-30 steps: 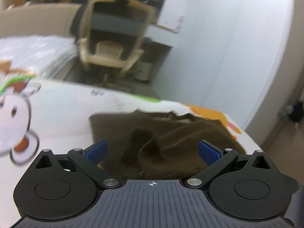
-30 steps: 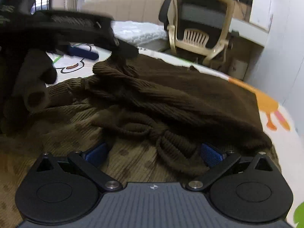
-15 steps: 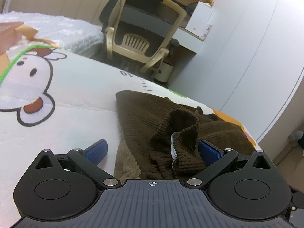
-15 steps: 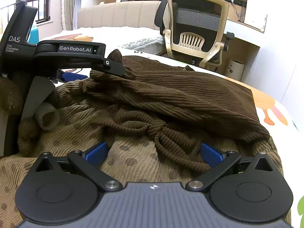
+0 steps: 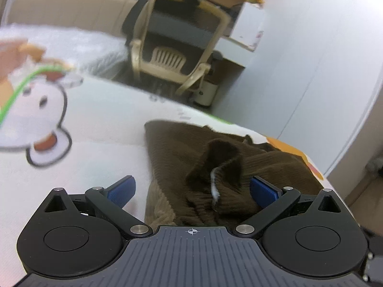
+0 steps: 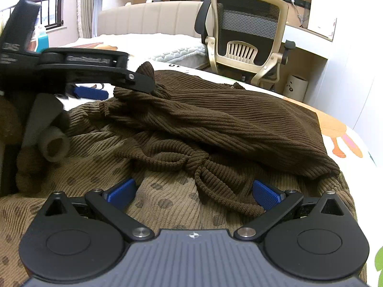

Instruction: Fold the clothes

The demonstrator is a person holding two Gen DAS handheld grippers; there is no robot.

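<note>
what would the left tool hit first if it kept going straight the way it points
Most likely the raised fold of the brown corduroy garment, standing just ahead between the open left tool's pads; depth is hard to judge.

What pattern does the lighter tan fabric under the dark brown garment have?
Dark round spots on ribbed tan fabric, shown best in the right wrist view.
</note>
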